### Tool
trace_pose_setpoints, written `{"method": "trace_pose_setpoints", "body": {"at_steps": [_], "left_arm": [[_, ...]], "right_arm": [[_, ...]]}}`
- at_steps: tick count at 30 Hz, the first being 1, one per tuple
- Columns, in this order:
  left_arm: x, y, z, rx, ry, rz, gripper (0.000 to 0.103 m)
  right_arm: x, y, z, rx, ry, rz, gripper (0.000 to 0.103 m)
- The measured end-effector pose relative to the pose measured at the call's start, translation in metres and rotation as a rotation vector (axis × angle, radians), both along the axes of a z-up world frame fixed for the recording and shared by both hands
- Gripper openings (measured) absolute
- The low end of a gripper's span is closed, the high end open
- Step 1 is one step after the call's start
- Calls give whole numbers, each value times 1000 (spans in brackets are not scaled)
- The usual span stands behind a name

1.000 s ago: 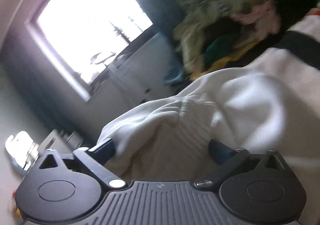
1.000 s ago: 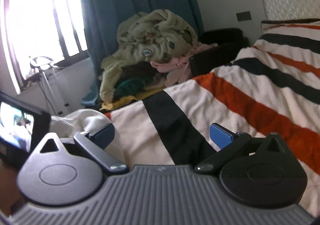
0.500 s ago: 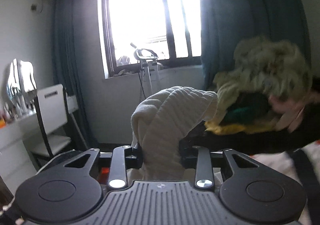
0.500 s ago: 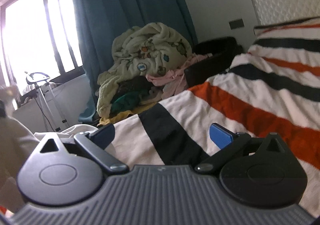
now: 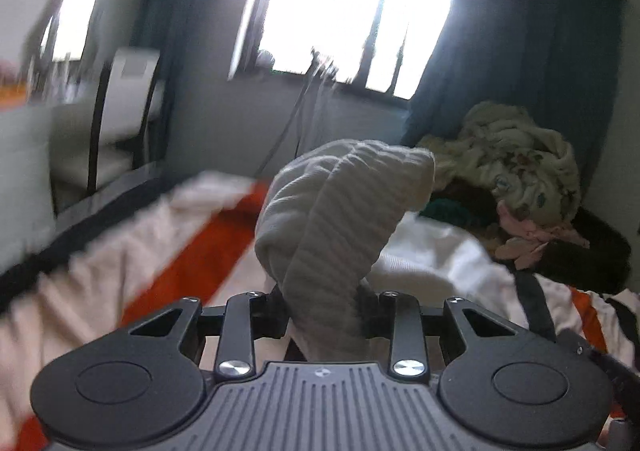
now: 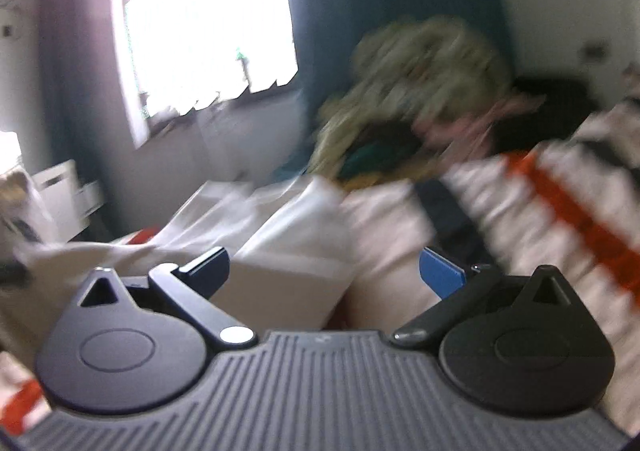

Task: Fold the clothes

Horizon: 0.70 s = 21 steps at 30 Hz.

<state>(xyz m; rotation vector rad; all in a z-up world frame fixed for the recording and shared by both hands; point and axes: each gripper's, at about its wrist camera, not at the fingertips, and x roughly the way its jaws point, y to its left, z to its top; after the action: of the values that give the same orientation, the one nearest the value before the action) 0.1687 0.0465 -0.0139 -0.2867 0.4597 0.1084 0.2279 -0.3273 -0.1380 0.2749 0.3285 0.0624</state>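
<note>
A cream ribbed garment (image 5: pixel 340 211) bunches up between the jaws of my left gripper (image 5: pixel 323 307), which is shut on it and holds it lifted above the striped bed cover (image 5: pixel 172 263). The rest of the garment trails down onto the bed at the right (image 5: pixel 440 263). In the blurred right wrist view, the same white garment (image 6: pixel 280 243) lies spread on the striped bed cover (image 6: pixel 560 203), just ahead of my right gripper (image 6: pixel 324 271). That gripper is open, with nothing between its blue pads (image 6: pixel 440 275).
A heap of mixed clothes (image 5: pixel 516 167) with a pale green blanket on top is piled by the dark blue curtain (image 5: pixel 520 51). A bright window (image 5: pixel 352 11), a white chair (image 5: pixel 124 111) and a dressing table with a mirror (image 5: pixel 76 23) stand to the left of the bed.
My left gripper closed on the cream garment and lifted it off the bed, swinging and rolling upright. The right gripper swung leftwards towards the spread garment and stayed open.
</note>
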Motion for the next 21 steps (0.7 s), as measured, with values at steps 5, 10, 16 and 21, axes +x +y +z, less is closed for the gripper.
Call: {"method": "trace_pose_setpoints", "body": {"at_steps": [5, 10, 16, 21], "left_arm": [[4, 58, -37, -97, 86, 0, 37], [15, 77, -48, -153, 114, -20, 48], [-2, 100, -61, -272, 180, -13, 69], [-21, 123, -64, -330, 215, 9, 78]], "right_arm": [[5, 23, -13, 89, 184, 164, 103], [-3, 55, -35, 156, 325, 292, 102], [-1, 99, -63, 135, 428, 352, 89], [11, 105, -74, 72, 411, 241, 57]]}}
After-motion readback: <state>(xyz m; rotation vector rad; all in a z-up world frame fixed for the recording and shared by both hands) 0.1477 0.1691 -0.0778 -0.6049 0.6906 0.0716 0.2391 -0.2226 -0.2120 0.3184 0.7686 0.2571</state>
